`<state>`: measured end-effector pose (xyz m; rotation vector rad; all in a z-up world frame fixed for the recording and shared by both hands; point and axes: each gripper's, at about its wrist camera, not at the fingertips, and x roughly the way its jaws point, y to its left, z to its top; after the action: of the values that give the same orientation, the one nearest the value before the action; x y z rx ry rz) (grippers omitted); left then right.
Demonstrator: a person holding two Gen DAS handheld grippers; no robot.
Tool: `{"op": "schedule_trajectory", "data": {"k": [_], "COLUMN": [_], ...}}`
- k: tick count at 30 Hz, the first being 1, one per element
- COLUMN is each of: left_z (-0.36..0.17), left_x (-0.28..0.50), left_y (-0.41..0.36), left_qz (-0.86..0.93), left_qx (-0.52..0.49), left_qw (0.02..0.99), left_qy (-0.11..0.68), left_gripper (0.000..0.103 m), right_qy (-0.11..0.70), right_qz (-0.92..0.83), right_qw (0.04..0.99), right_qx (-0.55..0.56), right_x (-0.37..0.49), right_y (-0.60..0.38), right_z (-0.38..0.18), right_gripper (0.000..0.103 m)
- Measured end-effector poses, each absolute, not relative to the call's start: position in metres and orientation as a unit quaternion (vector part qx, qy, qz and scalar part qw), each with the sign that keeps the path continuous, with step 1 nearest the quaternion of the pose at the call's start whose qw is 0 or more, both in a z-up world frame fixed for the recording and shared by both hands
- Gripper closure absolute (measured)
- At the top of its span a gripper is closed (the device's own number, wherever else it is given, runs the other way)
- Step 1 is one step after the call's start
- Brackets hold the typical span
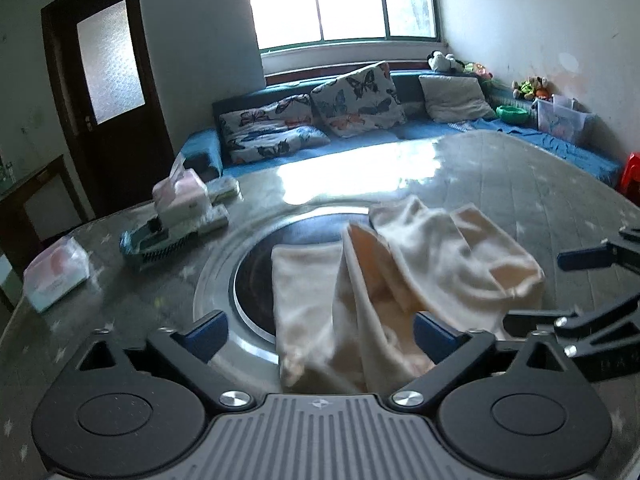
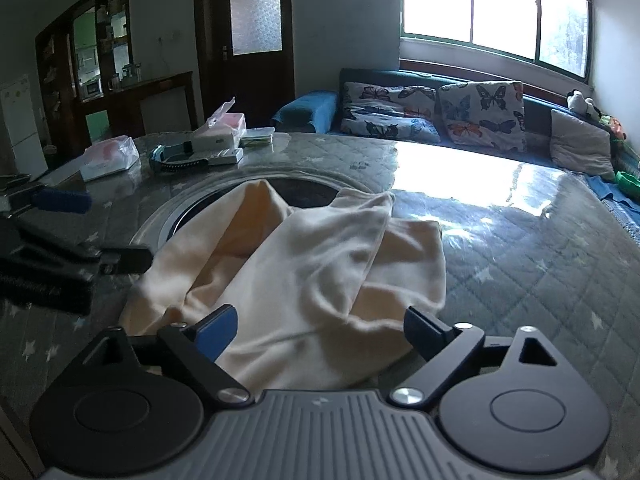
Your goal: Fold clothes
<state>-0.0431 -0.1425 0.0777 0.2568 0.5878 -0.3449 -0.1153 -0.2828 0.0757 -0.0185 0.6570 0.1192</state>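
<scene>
Left gripper (image 1: 320, 334) and right gripper (image 2: 320, 330) — black linkage arms, silver screws; blue pads (image 2: 216, 330); ribbed grey base behind.

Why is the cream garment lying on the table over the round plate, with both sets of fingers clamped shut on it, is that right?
Not quite. The garment does lie on the table, partly over the round plate, but neither gripper is clamped. In the left wrist view the left gripper has its fingers wide apart; the right wrist view shows the same for the right gripper. The cloth lies loose between them.

Two close wrist views, shared garment (image 1: 384, 280)
</scene>
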Motion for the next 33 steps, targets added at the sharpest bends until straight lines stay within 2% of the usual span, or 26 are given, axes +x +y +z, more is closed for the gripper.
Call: {"op": "schedule_trajectory", "data": {"k": [5, 9, 13, 16, 18, 21, 29, 33], "left_z": [0.075, 0.066, 0.054, 0.043, 0.038, 0.035, 0.048, 0.054], "left_x": [-0.001, 0.026, 0.048, 0.06, 0.064, 0.063, 0.037, 0.024], "left_y": [-0.158, -0.171, -0.18, -0.183, -0.182, -0.174, -0.131, -0.103], "left_qz": [-0.185, -0.194, -0.209, -0.217, -0.225, -0.227, -0.18, -0.143], "left_qx": [0.117, 0.119, 0.123, 0.119, 0.113, 0.098, 0.087, 0.066], "left_qw": [0.927, 0.922, 0.912, 0.904, 0.899, 0.9, 0.926, 0.935], "left_qy": [0.304, 0.313, 0.331, 0.349, 0.358, 0.359, 0.321, 0.318], "left_gripper": [0.023, 0.024, 0.027, 0.052, 0.084, 0.095, 0.099, 0.099], "right_qy": [0.325, 0.329, 0.332, 0.334, 0.336, 0.342, 0.352, 0.363], "right_qz": [0.051, 0.047, 0.046, 0.049, 0.052, 0.06, 0.09, 0.105], "right_qw": [0.944, 0.943, 0.942, 0.941, 0.94, 0.938, 0.931, 0.925], "right_qx": [-0.011, -0.005, -0.004, -0.005, -0.004, -0.003, -0.025, -0.034], "right_x": [-0.09, -0.07, -0.054, -0.044, -0.035, -0.023, 0.008, 0.025], "right_y": [-0.29, -0.298, -0.305, -0.308, -0.307, -0.305, -0.281, -0.266], "right_z": [0.079, 0.081, 0.083, 0.084, 0.085, 0.084, 0.079, 0.07], "right_gripper": [0.021, 0.027, 0.028, 0.029, 0.031, 0.032, 0.04, 0.047]}}
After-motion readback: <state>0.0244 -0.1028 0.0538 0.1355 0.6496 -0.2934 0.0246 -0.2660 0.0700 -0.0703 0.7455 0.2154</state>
